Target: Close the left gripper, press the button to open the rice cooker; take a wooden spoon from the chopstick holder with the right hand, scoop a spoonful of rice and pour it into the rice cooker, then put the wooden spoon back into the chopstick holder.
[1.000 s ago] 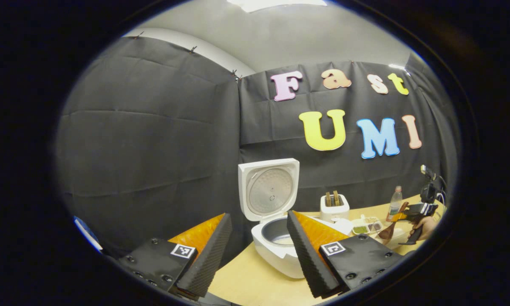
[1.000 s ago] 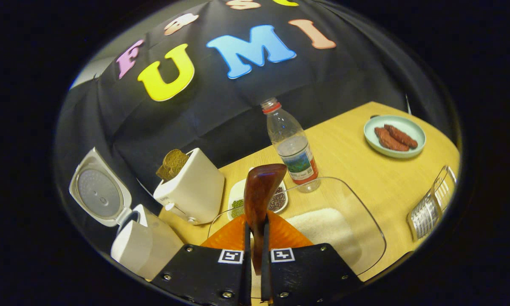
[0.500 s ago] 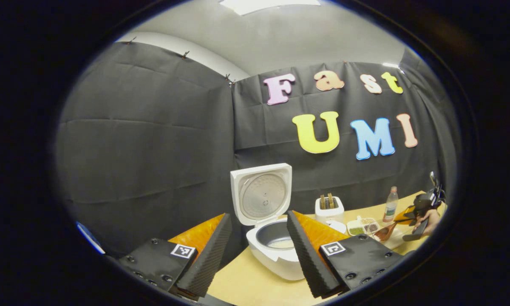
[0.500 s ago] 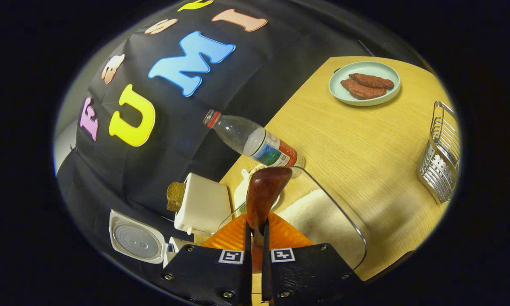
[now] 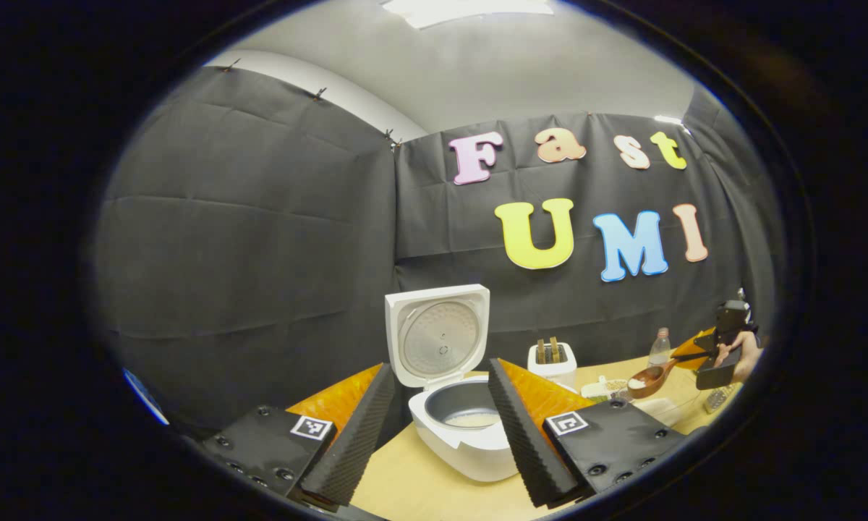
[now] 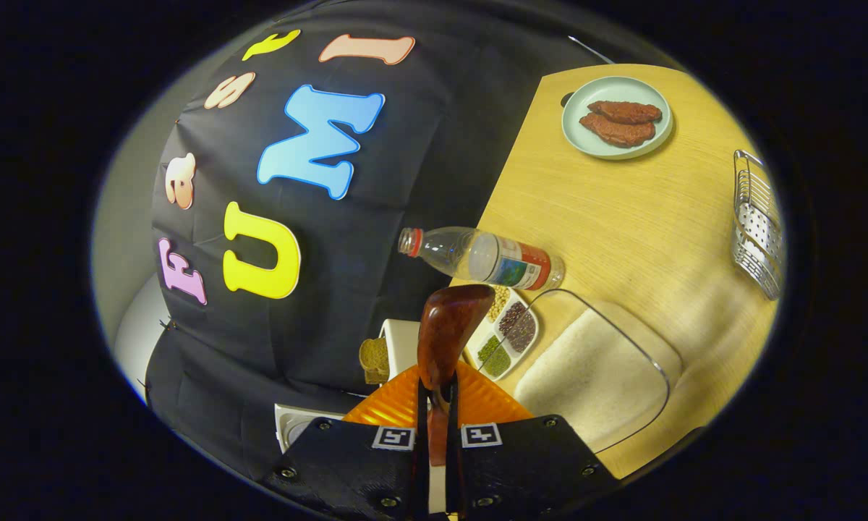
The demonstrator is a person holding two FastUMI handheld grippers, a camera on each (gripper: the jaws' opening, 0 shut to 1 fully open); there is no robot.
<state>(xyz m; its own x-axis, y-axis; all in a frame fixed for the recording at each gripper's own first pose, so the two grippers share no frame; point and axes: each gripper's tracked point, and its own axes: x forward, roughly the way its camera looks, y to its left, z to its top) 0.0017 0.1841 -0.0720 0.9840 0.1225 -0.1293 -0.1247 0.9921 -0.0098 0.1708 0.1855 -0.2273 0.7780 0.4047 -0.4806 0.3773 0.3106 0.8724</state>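
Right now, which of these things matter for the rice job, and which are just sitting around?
In use: rice cooker, wooden spoon, glass dish of rice, chopstick holder.

Lying about: toaster, water bottle, plate of meat, divided bean dish.

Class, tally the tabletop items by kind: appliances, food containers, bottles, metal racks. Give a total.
Appliances: 2, rice cooker and toaster
Food containers: 3, plate, divided dish, clear rice tub
Bottles: 1, bottle
Metal racks: 1, wire holder
Total: 7
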